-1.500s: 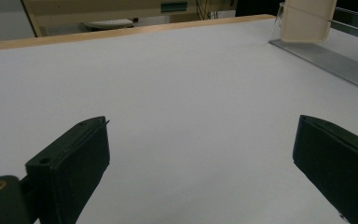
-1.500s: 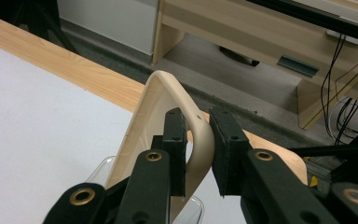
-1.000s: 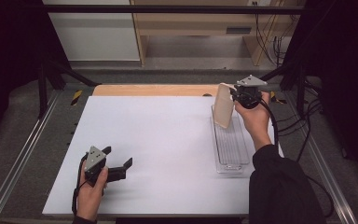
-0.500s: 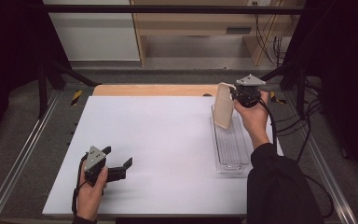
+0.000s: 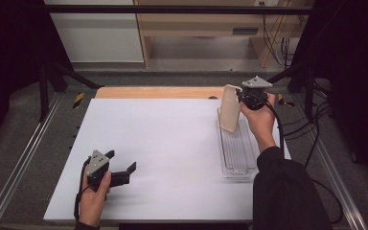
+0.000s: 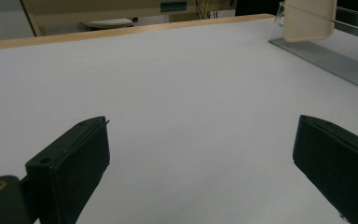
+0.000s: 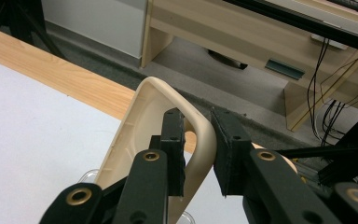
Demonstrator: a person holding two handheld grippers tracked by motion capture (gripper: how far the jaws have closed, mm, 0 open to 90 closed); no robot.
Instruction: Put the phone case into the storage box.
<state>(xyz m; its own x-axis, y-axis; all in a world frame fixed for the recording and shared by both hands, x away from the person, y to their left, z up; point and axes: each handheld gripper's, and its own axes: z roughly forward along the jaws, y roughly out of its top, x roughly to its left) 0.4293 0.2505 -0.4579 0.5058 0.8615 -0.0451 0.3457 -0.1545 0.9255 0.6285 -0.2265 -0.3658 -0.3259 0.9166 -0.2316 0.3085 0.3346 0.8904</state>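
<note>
A beige rectangular plate [image 5: 230,114] hangs on edge over the far end of a clear plastic rack [image 5: 237,151] at the right of the white table. My right gripper [image 5: 241,97] is shut on the plate's top rim; in the right gripper view the beige plate [image 7: 140,135] has its rim pinched between the two black jaws of the right gripper [image 7: 199,140]. Near the table's front left, my left gripper [image 5: 123,165] rests in a hand, jaws wide apart with nothing between them. In the left gripper view the plate [image 6: 307,18] and rack [image 6: 335,60] show far off at the upper right.
The white table top [image 5: 163,143] has a wooden strip [image 5: 158,92] along its far edge. Metal rails [image 5: 24,158] run along both sides. Cables [image 5: 292,124] trail from the right gripper off the table's right side. A wooden bench [image 5: 206,24] stands beyond.
</note>
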